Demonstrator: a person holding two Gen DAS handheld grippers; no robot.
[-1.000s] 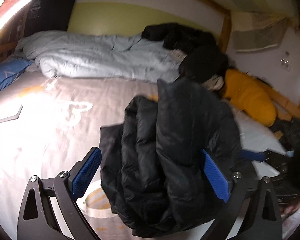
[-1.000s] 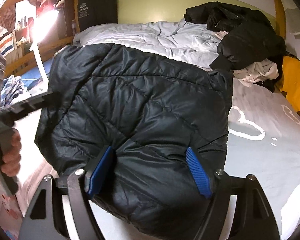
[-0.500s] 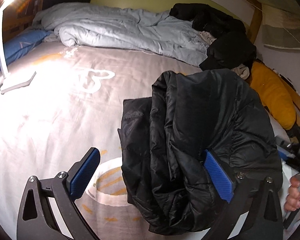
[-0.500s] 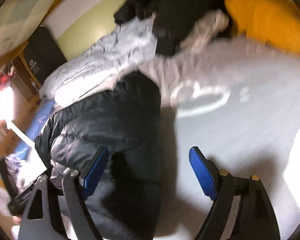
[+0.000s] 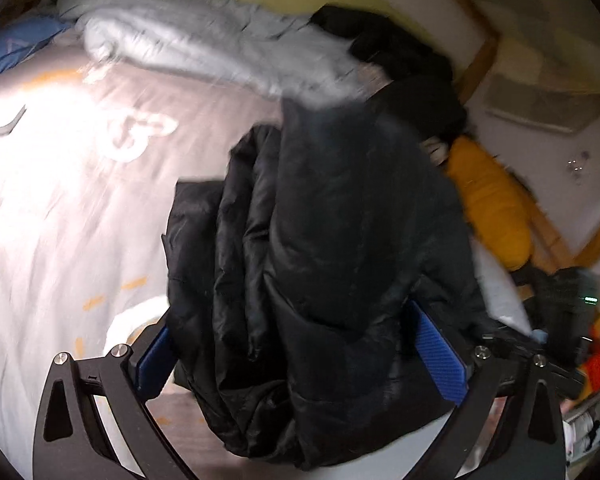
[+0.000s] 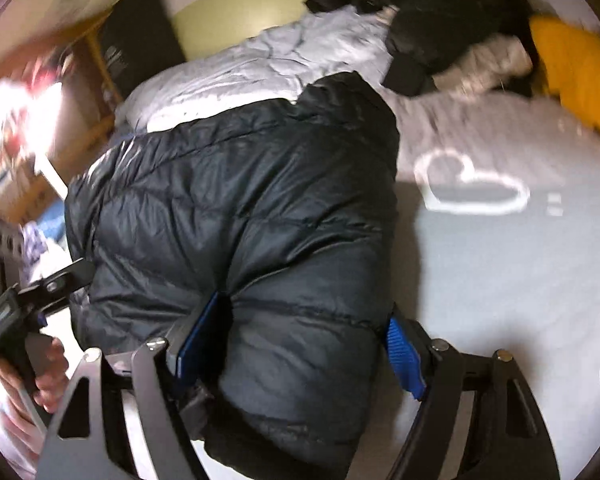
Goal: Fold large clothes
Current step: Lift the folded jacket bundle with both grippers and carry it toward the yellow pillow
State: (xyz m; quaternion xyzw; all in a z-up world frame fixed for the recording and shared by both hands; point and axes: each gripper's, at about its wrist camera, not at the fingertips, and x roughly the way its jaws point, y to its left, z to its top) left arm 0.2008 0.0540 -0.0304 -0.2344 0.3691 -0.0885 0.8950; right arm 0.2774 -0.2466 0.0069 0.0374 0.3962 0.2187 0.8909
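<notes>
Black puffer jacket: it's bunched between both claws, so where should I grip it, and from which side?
Take the black puffer jacket by the quilted edge nearest the right claw, coming from below, off the bed sheet. There one flat panel shows; by the left claw it hangs in thick stacked folds.

No legible text anywhere; pale print on black panel [image 6: 138, 46] by wall too blurred.

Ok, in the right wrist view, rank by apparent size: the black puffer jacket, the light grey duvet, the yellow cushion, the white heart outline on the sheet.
1. Black puffer jacket, by far the largest, though it sits nearest the camera.
2. Light grey duvet.
3 and 4. Yellow cushion and white heart outline look about alike; the cushion is cut off at the frame edge, so unranked.
</notes>
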